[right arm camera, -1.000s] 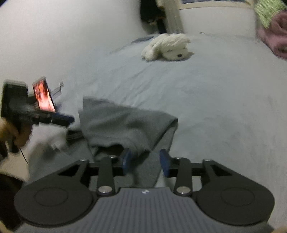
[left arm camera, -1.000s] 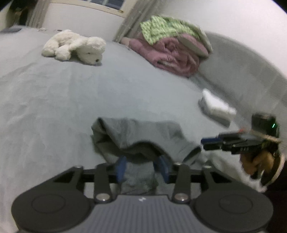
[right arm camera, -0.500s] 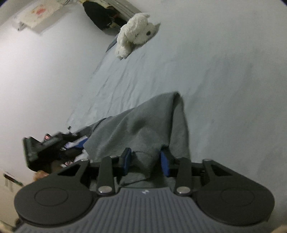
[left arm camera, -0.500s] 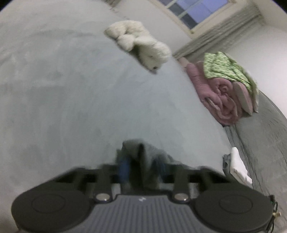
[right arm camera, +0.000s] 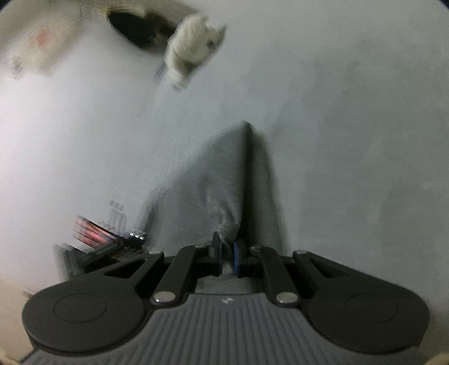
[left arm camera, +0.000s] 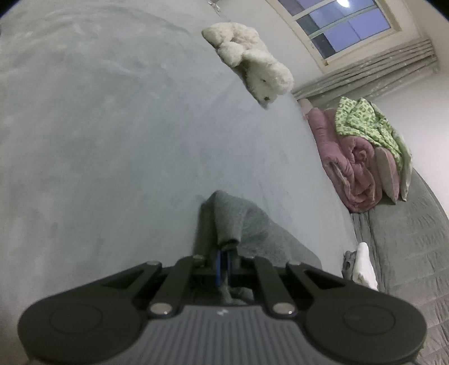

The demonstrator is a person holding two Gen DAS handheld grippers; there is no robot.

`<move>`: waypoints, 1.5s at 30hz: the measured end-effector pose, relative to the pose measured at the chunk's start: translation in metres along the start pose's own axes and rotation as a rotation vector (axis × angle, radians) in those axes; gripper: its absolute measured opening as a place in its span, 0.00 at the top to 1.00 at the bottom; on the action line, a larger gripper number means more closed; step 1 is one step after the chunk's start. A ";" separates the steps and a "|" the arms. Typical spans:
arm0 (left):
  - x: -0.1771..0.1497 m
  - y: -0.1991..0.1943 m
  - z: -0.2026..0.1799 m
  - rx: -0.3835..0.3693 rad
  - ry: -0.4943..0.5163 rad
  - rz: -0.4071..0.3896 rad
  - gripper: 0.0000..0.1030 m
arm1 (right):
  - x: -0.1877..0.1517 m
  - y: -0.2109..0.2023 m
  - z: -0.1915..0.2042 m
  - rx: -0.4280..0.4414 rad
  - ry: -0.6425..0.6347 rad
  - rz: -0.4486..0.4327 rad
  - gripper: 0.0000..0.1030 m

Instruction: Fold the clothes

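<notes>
The soft grey knit garment (left arm camera: 238,221) is pinched in both of my claws at once. My left gripper (left arm camera: 223,262) has its blue pads pressed together on a bunched edge of it, and my right gripper (right arm camera: 227,254) has just finished closing, with a gathered edge of the same cloth caught between its pads. From each claw the cloth runs straight ahead, away from me, rising to a creased ridge and ending in a point on the bed; its long axis seems to follow the line each gripper points along. With one edge in each hand, neither arm is nearer (the load is shared), so I judge the coming move turns on carrying both edges forward over that far point. Past the garment lies the wide pale grey bedsheet (left arm camera: 98,134), smooth and bare around it. Farther beyond the garment lies a fluffy white toy dog (left arm camera: 252,64), and off to its right a rolled pink quilt (left arm camera: 350,162), with a window (left arm camera: 345,25) above.
</notes>
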State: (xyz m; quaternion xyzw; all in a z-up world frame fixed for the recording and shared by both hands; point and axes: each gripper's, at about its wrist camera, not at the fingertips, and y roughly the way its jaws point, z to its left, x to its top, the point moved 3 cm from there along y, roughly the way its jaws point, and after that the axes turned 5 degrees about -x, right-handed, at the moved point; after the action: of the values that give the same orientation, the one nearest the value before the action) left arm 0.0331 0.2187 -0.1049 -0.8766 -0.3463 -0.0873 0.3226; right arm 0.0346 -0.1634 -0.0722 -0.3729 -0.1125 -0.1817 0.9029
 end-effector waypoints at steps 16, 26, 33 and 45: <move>0.026 -0.023 -0.018 0.000 0.155 -0.096 0.58 | 0.013 -0.004 0.038 -0.097 -0.220 -0.247 0.54; 0.025 0.004 -0.016 -0.002 0.035 -0.056 0.93 | 0.031 0.026 0.033 -0.146 -0.154 -0.212 0.94; 0.009 -0.007 -0.017 -0.003 0.046 -0.015 0.93 | 0.030 0.016 0.027 -0.178 -0.134 -0.174 0.97; 0.005 -0.009 -0.039 0.197 0.324 -0.082 0.58 | 0.007 0.023 0.054 -0.337 -0.413 -0.275 0.58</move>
State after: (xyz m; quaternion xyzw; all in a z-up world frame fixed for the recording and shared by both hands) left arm 0.0331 0.2019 -0.0684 -0.8004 -0.3322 -0.2062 0.4545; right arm 0.0469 -0.1115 -0.0468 -0.5277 -0.3115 -0.2389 0.7533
